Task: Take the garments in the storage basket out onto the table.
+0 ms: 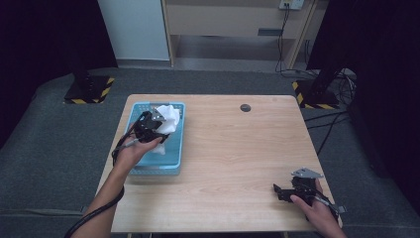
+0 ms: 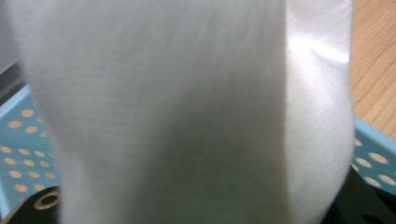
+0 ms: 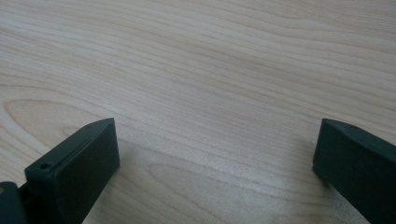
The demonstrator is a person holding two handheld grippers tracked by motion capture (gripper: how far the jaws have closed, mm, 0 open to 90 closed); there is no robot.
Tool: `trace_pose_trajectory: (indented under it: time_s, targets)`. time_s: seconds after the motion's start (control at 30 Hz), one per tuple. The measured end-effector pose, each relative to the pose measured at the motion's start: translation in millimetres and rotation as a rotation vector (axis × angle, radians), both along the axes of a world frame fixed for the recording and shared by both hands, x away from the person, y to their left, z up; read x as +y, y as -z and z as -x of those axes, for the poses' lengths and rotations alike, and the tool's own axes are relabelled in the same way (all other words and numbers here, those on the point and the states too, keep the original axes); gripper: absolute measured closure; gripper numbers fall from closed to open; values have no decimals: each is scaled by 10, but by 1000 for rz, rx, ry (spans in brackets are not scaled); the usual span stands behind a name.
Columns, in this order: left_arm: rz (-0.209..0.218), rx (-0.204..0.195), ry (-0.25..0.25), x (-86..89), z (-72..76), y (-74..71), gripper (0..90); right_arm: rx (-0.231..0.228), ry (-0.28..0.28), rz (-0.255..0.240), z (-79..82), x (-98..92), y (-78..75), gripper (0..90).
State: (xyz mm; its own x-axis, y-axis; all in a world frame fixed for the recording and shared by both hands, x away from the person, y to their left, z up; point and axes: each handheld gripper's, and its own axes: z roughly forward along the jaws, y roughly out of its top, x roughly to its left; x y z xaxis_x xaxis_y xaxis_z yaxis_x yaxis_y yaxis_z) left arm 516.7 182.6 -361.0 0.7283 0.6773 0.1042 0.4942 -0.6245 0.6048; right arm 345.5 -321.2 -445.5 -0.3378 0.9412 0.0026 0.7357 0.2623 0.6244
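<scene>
- Left gripper, left of centre in the high view, is clamped on a white cloth above the blue basket.
- Right gripper, lower right, rests on the worktop with its jaws apart, nothing between them.

White cloth bunched, lifted over basket.

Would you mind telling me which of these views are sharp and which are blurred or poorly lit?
High view: table evenly lit, surroundings dark, left claw holding the cloth over the basket reasonably sharp. Left gripper view: cloth too close, soft and blurred. Right gripper view: wood grain crisp, right claw open, soft shadow beside its jaws.
</scene>
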Motion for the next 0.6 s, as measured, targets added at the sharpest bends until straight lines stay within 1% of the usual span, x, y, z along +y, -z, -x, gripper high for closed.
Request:
trace_pose_trajectory:
  time_s: [0.07, 0.17, 0.2, 0.3, 0.37, 0.47, 0.5, 0.6]
  targets:
    - [7, -16, 1, -3, 38, -48, 536, 0, 0, 0, 0, 0, 0, 3]
    - [4, -30, 16, -32, 90, -110, 536, 0, 0, 0, 0, 0, 0, 3]
    - [0, -33, 21, -44, 106, -131, 537, 0, 0, 0, 0, 0, 0, 3]
    - [10, -42, 27, -69, 147, -186, 537, 0, 1, 0, 0, 0, 0, 3]
    - [6, -46, 30, -76, 173, -228, 536, 0, 1, 0, 0, 0, 0, 3]
    - [7, -60, 32, -70, 215, -292, 536, 0, 1, 0, 0, 0, 0, 3]
    - [12, -60, 30, -66, 233, -312, 537, 0, 1, 0, 0, 0, 0, 3]
    - [8, -65, 33, -57, 281, -363, 537, 0, 1, 0, 0, 0, 0, 3]
